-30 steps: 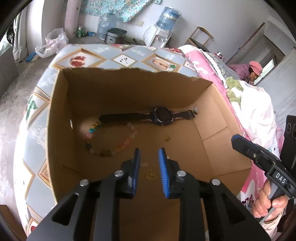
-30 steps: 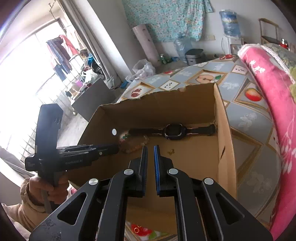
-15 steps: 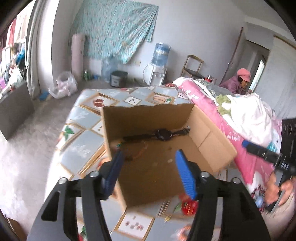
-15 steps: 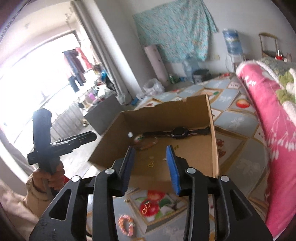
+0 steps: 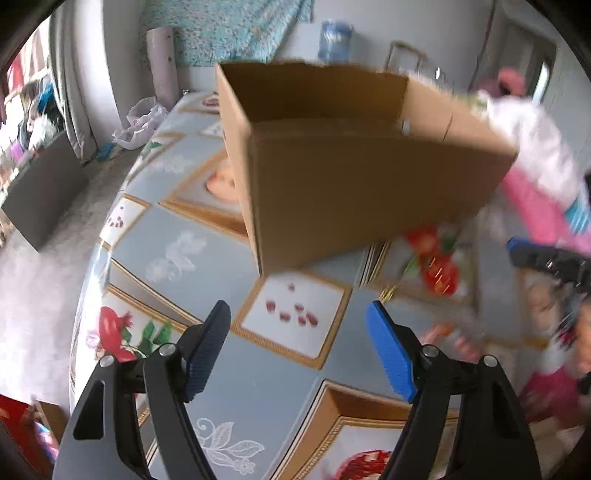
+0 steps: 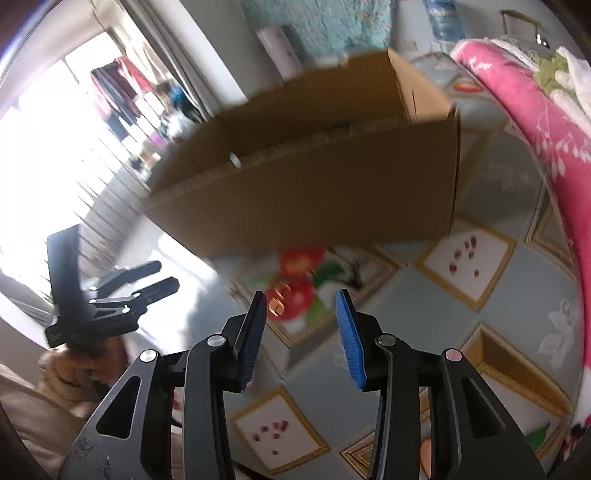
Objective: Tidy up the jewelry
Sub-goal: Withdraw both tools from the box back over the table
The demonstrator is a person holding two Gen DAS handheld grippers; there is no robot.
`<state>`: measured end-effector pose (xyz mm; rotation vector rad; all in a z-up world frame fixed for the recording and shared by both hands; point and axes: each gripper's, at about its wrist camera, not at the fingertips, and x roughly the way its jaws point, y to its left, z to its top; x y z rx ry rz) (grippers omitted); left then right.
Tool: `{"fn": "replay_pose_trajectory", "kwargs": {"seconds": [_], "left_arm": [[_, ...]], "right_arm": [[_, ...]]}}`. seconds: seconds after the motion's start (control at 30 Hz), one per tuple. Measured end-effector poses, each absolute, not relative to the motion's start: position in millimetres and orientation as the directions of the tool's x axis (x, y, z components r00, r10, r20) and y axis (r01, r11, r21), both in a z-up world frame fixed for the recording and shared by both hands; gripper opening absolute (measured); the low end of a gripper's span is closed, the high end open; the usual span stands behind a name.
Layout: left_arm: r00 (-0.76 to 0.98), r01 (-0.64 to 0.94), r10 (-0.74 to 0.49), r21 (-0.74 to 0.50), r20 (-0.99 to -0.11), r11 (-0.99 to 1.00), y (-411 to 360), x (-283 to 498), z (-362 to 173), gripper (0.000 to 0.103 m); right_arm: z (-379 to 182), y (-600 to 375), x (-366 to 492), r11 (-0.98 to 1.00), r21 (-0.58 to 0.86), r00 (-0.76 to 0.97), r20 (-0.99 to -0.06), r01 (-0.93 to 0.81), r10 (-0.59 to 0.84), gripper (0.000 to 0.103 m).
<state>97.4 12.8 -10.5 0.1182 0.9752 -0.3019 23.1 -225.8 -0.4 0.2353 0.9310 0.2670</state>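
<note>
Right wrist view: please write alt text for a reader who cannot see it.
The right gripper, jaws open and empty, points down at a fruit-patterned tablecloth where a small gold-coloured piece, blurred, lies just ahead. A cardboard box stands behind it, and the left gripper shows at the left.

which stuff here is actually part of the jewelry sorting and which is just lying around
Part of the job:
- cardboard box
- small gold piece on the tablecloth
- left gripper, open and empty
- right gripper, open and empty

Just lying about:
- pink blanket
- water dispenser bottle
- white plastic bag
</note>
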Motion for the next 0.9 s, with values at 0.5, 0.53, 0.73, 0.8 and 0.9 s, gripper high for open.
{"fn": "replay_pose_trajectory", "kwargs": {"seconds": [0.5, 0.53, 0.73, 0.8, 0.9], "left_arm": [[0.521, 0.289, -0.151, 0.007, -0.840, 0.957, 20.0, 95.2, -41.1, 0.098], [0.520, 0.292, -0.153, 0.007, -0.841, 0.956, 19.3, 96.2, -41.0, 0.098], [0.528, 0.312, -0.167, 0.008, -0.832, 0.950, 19.6, 93.5, -42.1, 0.098], [0.531, 0.314, -0.168, 0.009, -0.830, 0.949, 19.8, 92.7, -41.9, 0.098], [0.536, 0.311, -0.167, 0.009, -0.828, 0.950, 19.7, 92.7, -41.8, 0.098]], "right_arm": [[-26.4, -227.4, 35.6, 0.994, 0.098, 0.552, -0.832, 0.040, 0.060, 0.068], [-29.3, -228.1, 37.6, 0.995, 0.090, 0.543, -0.838, 0.046, 0.051, 0.070], [-36.0, -236.9, 47.0, 0.995, 0.083, 0.536, -0.843, 0.047, 0.046, 0.093], [-34.6, -243.4, 46.3, 0.994, 0.098, 0.535, -0.843, 0.054, 0.054, 0.095], [-35.5, -254.6, 47.5, 0.987, 0.140, 0.547, -0.834, 0.081, 0.073, 0.095]]}}
